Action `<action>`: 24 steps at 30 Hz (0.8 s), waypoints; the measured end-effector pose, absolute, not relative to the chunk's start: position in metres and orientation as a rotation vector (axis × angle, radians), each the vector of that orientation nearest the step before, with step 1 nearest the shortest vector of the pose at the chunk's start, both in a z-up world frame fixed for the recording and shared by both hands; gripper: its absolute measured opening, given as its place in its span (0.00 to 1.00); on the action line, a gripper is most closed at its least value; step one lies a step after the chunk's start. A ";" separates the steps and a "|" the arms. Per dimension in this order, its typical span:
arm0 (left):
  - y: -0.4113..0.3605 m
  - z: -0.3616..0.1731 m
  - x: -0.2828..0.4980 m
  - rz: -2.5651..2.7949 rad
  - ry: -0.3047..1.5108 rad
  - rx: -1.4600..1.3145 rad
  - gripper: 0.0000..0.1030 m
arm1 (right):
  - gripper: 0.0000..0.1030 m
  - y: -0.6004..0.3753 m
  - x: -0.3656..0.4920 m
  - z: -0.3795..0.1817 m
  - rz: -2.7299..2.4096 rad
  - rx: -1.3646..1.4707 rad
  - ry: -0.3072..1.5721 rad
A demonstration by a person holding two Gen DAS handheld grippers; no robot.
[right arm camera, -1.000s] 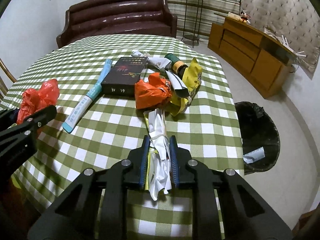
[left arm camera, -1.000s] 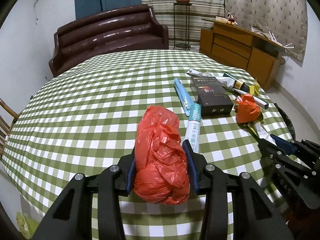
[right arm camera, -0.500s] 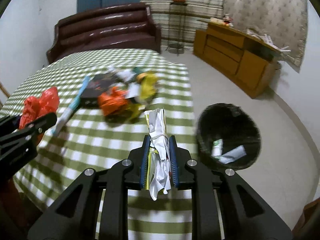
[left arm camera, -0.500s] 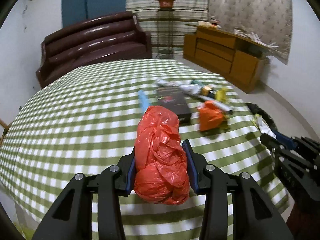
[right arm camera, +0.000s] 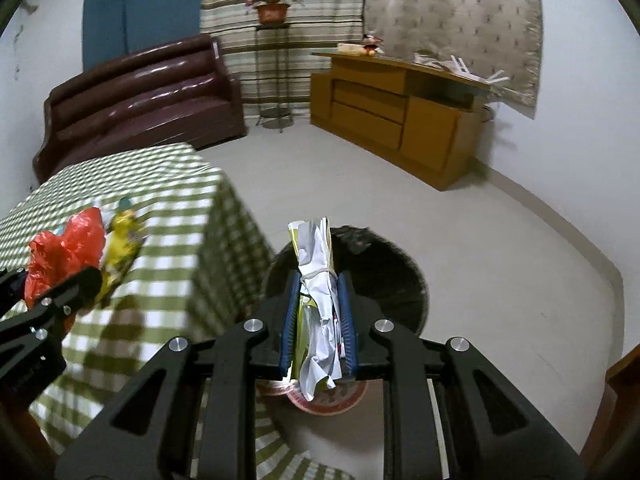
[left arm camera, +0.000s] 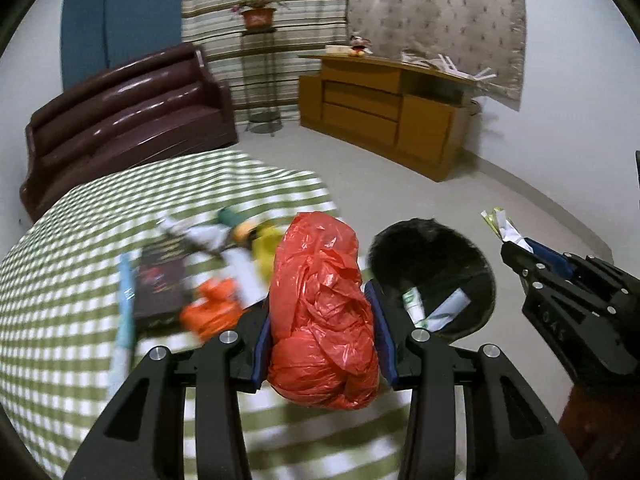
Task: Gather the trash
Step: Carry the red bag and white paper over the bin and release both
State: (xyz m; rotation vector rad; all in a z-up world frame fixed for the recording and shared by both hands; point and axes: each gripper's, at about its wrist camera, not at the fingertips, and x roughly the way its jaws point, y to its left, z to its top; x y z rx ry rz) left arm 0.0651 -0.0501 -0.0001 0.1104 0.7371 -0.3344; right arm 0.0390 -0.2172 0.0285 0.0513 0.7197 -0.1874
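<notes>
My left gripper is shut on a crumpled red plastic bag, held above the right end of the green checked table. My right gripper is shut on a bunch of white and yellow crumpled paper, directly over the black trash bin on the floor. In the left wrist view the bin sits just past the table edge with paper scraps inside, and the right gripper hangs to its right. The red bag shows at the left of the right wrist view.
More litter lies on the table: a dark box, an orange bag, a yellow wrapper, a blue tube. A brown sofa, a wooden sideboard and a plant stand stand behind, across bare grey floor.
Both grippers swung right, off the table's middle toward the bin, each keeping its load. The bin now lies under the right gripper and just ahead of the left one.
</notes>
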 end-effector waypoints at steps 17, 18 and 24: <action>-0.143 -0.018 0.122 -0.364 0.775 0.181 0.41 | 0.19 -0.275 0.071 0.004 -0.228 0.118 0.724; -0.147 -0.019 0.125 -0.364 0.778 0.184 0.41 | 0.19 -0.277 0.073 0.004 -0.229 0.119 0.724; -0.164 -0.025 0.140 -0.357 0.795 0.199 0.41 | 0.19 -0.290 0.085 -0.004 -0.233 0.138 0.726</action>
